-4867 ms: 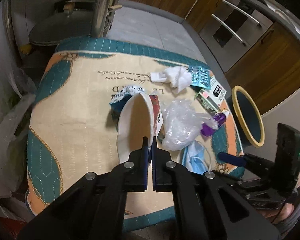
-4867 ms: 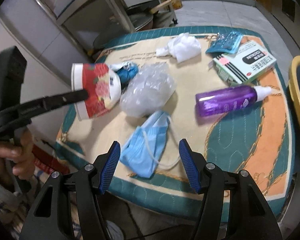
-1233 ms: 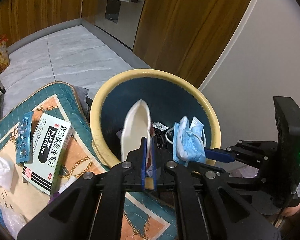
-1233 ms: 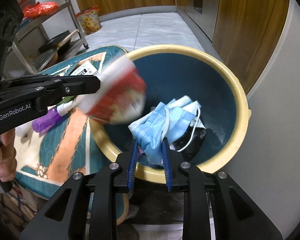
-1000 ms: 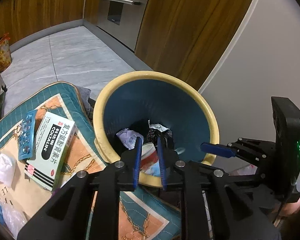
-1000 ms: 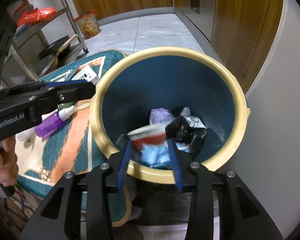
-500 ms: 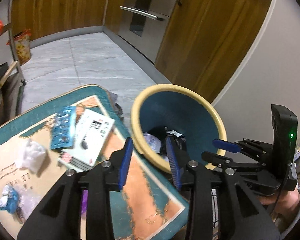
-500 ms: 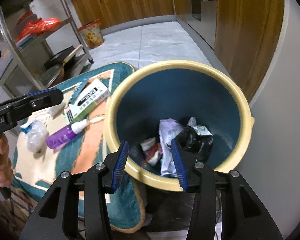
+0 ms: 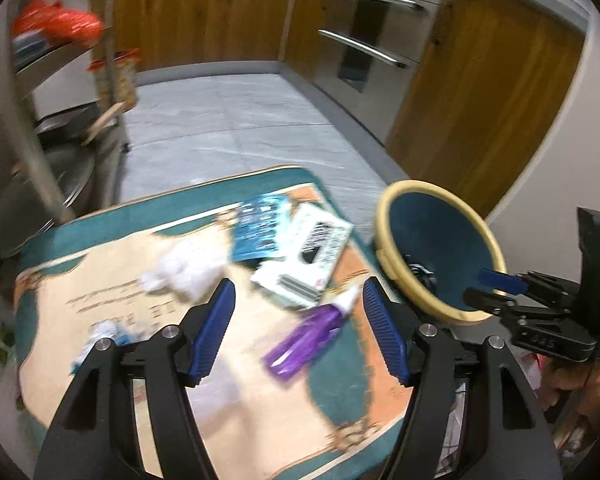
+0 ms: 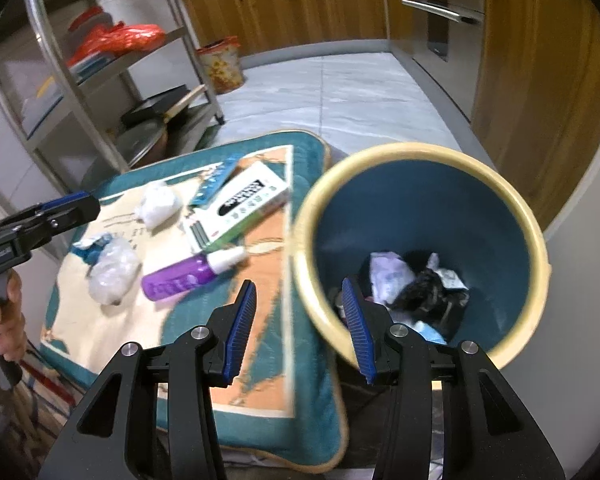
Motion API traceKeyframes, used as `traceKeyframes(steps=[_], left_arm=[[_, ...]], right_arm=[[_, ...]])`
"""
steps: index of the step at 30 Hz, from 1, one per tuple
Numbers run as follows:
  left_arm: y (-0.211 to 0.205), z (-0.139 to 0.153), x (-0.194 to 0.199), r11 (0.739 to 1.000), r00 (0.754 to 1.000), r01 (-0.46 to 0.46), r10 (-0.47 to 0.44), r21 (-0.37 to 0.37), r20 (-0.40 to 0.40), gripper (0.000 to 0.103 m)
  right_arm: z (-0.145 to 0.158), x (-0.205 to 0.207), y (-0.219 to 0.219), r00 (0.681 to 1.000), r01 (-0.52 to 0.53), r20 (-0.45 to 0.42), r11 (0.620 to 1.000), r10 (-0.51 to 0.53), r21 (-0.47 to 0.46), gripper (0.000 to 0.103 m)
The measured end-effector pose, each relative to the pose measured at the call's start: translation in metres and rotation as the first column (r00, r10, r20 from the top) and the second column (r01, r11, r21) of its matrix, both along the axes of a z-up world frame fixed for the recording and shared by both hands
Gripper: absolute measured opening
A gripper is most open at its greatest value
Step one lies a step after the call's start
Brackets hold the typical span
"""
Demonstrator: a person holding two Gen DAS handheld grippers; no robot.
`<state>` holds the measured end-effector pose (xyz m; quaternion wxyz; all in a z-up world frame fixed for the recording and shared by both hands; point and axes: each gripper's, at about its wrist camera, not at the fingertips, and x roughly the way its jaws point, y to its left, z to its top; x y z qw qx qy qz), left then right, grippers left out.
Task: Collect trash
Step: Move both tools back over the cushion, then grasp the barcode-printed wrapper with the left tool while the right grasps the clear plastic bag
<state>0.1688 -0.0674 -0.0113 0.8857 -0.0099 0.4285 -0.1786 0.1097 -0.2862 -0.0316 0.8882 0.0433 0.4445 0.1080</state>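
1. Your left wrist view is smeared and shows the trash bin (image 9: 436, 248) only at an angle; your right wrist view looks down into it, and only there can you see the crumpled paper (image 10: 392, 274), a dark wad (image 10: 428, 292) and a scrap of blue mask (image 10: 430, 328) at the bottom.
2. Your left gripper (image 9: 298, 330) has just been opening; its jaws stand wide apart with nothing between them, above the purple bottle (image 9: 304, 342). From the right wrist view only its tip (image 10: 66, 204) shows, with your hand (image 10: 2, 320) on the grip.
3. Your right gripper (image 10: 300, 328) has its jaws partly open and holds nothing; they straddle the near rim of the bin.
4. The surface is a teal, cream and orange quilted mat (image 10: 260, 344) over a low table; the bin stands just beside its right edge.
5. Trash on the mat: a white tissue wad (image 10: 158, 202), a clear plastic bag (image 10: 112, 270), a blue blister pack (image 10: 214, 182), a white and green medicine box (image 10: 240, 204), and the purple bottle beside the box.
6. Around you: grey tiled floor (image 10: 332, 92), wooden cabinets (image 9: 220, 12), and a steel rack (image 10: 100, 68) with a red bag (image 10: 120, 36) on its shelf.
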Motion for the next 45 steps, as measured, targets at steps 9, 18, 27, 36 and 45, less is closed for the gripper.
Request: traceKeyframes(steps=[9, 18, 27, 36, 45], left_arm=[[0.093, -0.003, -0.006, 0.983, 0.983, -0.181, 0.181, 0.007, -0.007, 0.066], [0.170, -0.023, -0.005, 0.949, 0.947, -0.316, 0.316, 0.017, -0.047, 0.066], [0.184, -0.063, 0.009, 0.951, 0.943, -0.308, 0.304, -0.006, -0.133, 0.066], [0.171, -0.084, 0.024, 0.966, 0.951, -0.258, 0.248, -0.032, -0.184, 0.065], [0.170, -0.093, 0.022, 0.976, 0.954, -0.216, 0.206, -0.025, -0.219, 0.026]], right_arm=[[0.008, -0.002, 0.051, 0.995, -0.103, 0.004, 0.995, 0.103, -0.004, 0.047], [0.008, 0.003, 0.115, 0.976, -0.219, -0.012, 0.976, 0.219, -0.004, 0.047], [-0.002, 0.008, 0.160, 0.958, -0.283, -0.053, 0.959, 0.283, 0.005, 0.047], [-0.016, 0.018, 0.188, 0.948, -0.298, -0.098, 0.952, 0.304, 0.074, 0.047], [-0.028, 0.027, 0.201, 0.943, -0.287, -0.134, 0.949, 0.303, 0.131, 0.047]])
